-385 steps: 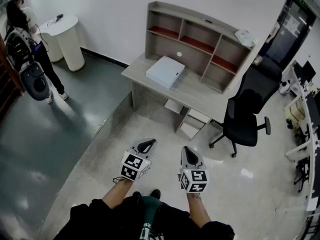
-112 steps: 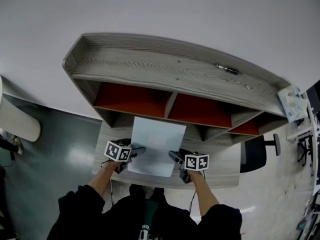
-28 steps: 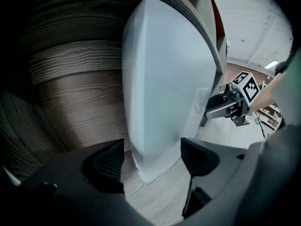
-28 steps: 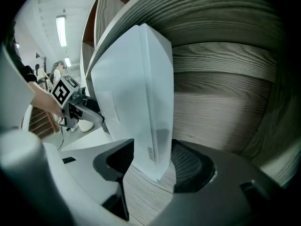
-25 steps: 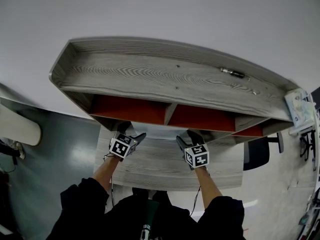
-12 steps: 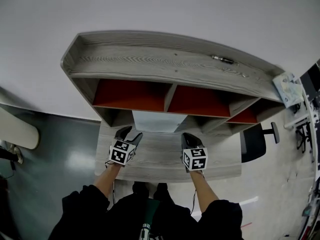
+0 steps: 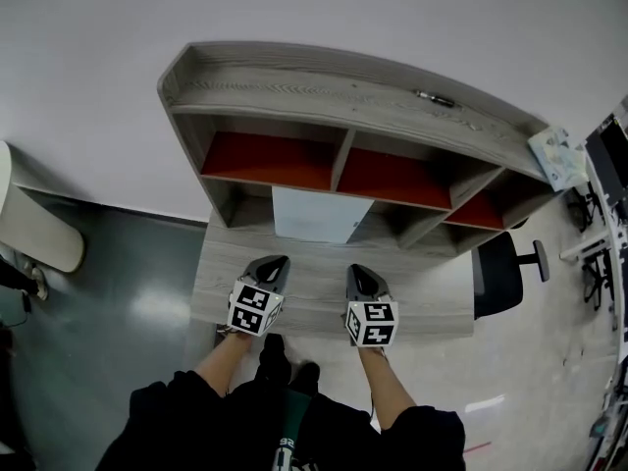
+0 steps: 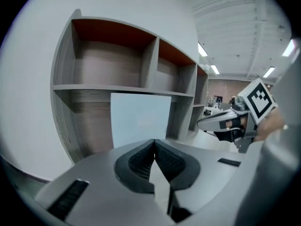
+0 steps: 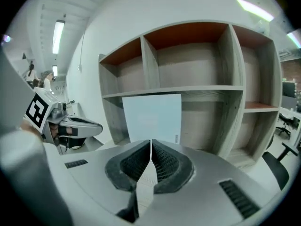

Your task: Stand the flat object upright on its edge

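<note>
Just in front of the shelf unit (image 7: 343, 81), your left gripper (image 7: 275, 261) hangs over the desk top (image 7: 432, 285) with its jaws just brought together, pads meeting and nothing between them. The likely reason is that the white flat box (image 7: 319, 214) no longer needs holding. It stands upright on its lower edge in the shelf unit's lower middle bay, broad face toward you and clear of both tools (whether it leans on the back panel or stands free I can't tell). Your right gripper (image 7: 359, 271) mirrors the left one in front of the shelf unit, with its jaws also just closed on nothing. With both tools empty and apart from the box, the task looks done, provided the box stays put. The dividers on either side of that bay sit close to the box, so if you have to correct it, go in from the front. Around the shelf unit, a white round stand (image 7: 34, 229) sits well off to its left. A small dark stick-like item (image 7: 434, 98) lies on its top board, with a pale packet (image 7: 557, 157) at its right end. A black office chair (image 7: 500, 275) stands beside its right side, out of your way.
</note>
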Tool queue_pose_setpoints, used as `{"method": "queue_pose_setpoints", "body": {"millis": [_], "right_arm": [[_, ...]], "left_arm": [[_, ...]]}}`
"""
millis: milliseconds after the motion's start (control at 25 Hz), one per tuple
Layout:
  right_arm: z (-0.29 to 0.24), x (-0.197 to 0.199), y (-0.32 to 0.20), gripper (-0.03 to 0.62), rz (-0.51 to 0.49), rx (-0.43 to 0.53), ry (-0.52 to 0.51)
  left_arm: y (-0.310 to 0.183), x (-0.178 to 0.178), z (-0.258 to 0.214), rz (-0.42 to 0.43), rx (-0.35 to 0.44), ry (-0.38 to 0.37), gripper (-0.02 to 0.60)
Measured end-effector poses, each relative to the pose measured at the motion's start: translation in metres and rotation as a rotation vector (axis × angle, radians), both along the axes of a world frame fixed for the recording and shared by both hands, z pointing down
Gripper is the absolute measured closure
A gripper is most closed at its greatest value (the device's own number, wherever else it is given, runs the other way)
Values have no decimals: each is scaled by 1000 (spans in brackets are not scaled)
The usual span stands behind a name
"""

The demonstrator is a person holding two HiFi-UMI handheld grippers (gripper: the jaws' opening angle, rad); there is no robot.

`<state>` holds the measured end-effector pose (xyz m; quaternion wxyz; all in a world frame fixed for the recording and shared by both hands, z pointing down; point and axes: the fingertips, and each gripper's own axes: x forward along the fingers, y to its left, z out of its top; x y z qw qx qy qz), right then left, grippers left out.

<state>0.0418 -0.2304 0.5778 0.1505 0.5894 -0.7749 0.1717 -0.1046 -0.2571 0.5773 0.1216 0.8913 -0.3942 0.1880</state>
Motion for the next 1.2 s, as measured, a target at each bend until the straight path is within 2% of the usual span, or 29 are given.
{"method": "queue_pose_setpoints", "body": {"millis": [120, 480, 1200], "right_arm": [[-11, -9, 24, 559, -25, 44, 3], [-19, -15, 73, 559, -54, 77, -25], [-27, -16, 104, 560, -86, 88, -47]], "left_arm": [[25, 8, -7, -8, 18, 24, 569], [85, 13, -3, -1, 13, 8, 569], [114, 14, -11, -13, 17, 5, 569]]}}
